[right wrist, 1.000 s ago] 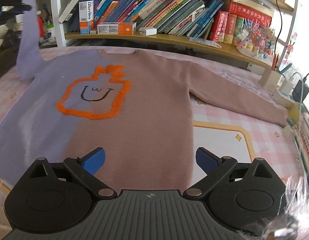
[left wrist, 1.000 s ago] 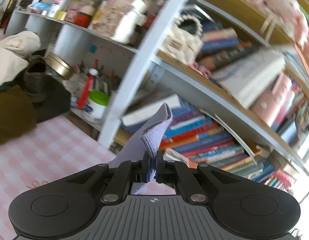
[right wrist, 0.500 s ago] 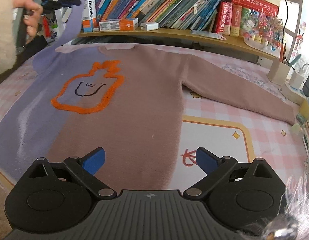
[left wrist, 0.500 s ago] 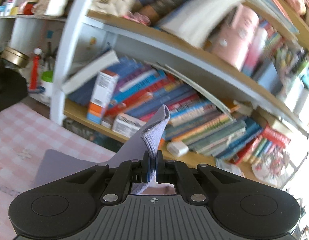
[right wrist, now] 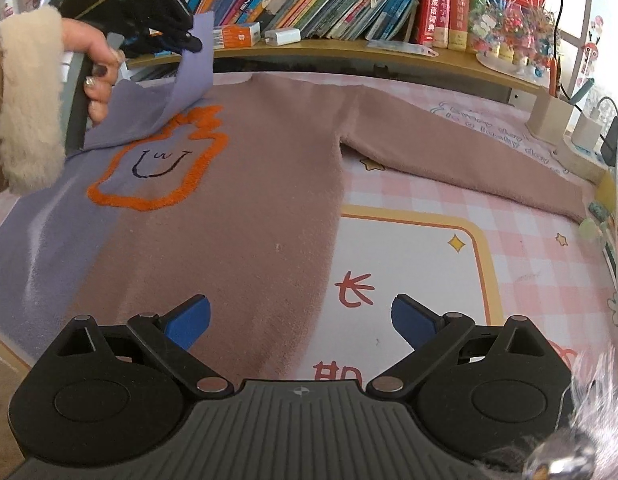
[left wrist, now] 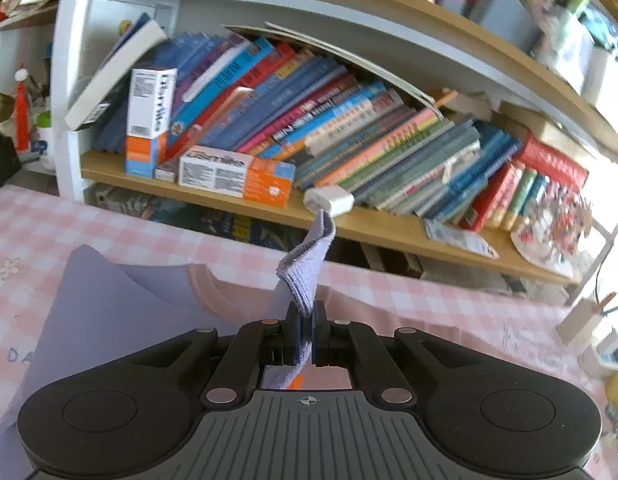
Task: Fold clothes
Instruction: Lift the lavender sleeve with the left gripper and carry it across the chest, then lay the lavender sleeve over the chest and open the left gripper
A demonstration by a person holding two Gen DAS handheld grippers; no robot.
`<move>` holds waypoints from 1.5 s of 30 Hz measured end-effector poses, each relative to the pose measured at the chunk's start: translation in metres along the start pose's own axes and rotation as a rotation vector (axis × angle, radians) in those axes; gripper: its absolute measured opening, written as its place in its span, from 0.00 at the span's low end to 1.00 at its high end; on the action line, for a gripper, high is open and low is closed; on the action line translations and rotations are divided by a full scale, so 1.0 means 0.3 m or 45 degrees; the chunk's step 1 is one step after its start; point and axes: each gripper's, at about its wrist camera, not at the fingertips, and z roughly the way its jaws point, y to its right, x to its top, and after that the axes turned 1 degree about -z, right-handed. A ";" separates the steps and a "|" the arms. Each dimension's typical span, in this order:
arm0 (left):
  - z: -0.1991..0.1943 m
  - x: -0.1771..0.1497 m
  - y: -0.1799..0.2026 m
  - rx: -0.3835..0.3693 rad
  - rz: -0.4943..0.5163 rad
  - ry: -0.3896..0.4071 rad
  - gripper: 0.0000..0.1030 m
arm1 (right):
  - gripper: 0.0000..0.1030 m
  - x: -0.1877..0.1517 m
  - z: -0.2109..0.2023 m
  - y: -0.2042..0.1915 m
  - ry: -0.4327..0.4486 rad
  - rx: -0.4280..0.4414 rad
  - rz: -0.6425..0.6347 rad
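Observation:
A sweater (right wrist: 245, 208), mauve-pink with a lilac left side and an orange outlined figure, lies spread flat on the table. Its pink right sleeve (right wrist: 469, 164) stretches out to the right. My left gripper (left wrist: 305, 332) is shut on the cuff of the lilac left sleeve (left wrist: 309, 268) and holds it lifted over the sweater's chest; in the right wrist view this gripper (right wrist: 189, 42) is at the upper left with the sleeve (right wrist: 189, 76) hanging from it. My right gripper (right wrist: 301, 320) is open and empty, just above the sweater's hem.
A pink checked tablecloth (right wrist: 489, 208) with a white printed panel covers the table. A bookshelf (left wrist: 349, 216) packed with books and boxes runs along the far edge. Cables, a pen holder (right wrist: 549, 116) and small items crowd the right edge.
My left gripper has carried the lilac sleeve cuff rightward and lower, from beside the table to over the sweater's chest. My right gripper has stayed open near the hem, shifting slightly right.

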 end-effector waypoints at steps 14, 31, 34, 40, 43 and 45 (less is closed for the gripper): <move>0.020 -0.102 0.044 -0.085 0.146 -0.230 0.30 | 0.95 0.009 0.000 0.010 0.007 -0.003 -0.013; -0.290 -0.200 -0.481 0.495 0.026 -0.210 0.35 | 0.95 0.059 0.049 -0.018 -0.011 0.036 -0.041; -0.322 -0.220 -0.516 0.498 0.020 -0.217 0.35 | 0.95 0.067 0.056 -0.025 -0.017 0.026 -0.038; -0.317 -0.234 -0.551 0.452 0.017 -0.253 0.35 | 0.88 0.069 0.070 -0.028 -0.052 -0.018 0.029; -0.315 -0.238 -0.562 0.378 0.000 -0.246 0.30 | 0.71 0.062 0.073 -0.029 -0.077 -0.040 0.083; -0.313 -0.241 -0.570 0.328 -0.012 -0.241 0.14 | 0.59 0.058 0.074 -0.029 -0.092 -0.057 0.120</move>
